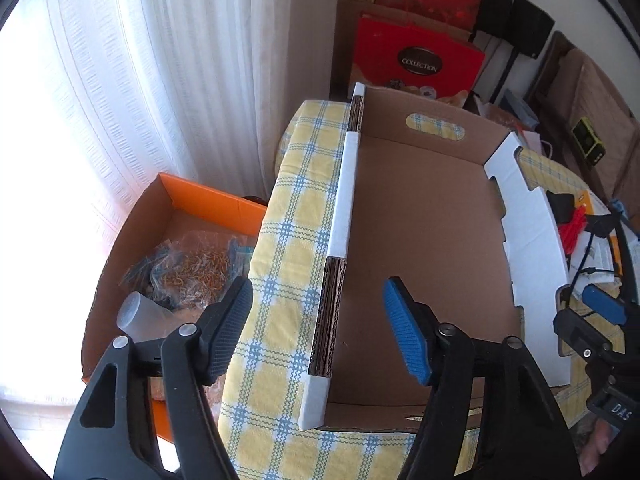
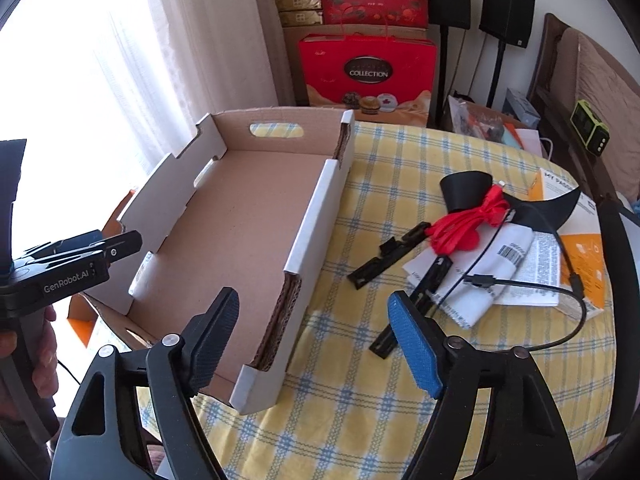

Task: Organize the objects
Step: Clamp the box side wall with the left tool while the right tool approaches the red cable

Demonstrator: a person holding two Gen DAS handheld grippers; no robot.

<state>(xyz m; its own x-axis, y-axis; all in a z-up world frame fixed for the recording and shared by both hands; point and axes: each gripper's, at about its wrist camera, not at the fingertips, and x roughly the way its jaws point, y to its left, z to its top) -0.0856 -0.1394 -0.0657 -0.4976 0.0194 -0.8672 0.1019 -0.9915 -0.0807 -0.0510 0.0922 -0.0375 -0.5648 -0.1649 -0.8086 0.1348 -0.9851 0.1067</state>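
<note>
Jaws spread, both empty; right gripper (image 2: 316, 344) could snag cable (image 2: 532, 284), dragging papers (image 2: 536, 264) off table (image 2: 360, 400).

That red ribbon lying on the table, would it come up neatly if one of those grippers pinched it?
Probably not. The red ribbon lies in loose loops, so it looks floppy and would likely dangle. It seems light. It also lies against the black cone and other black parts, so it might drag them.
</note>
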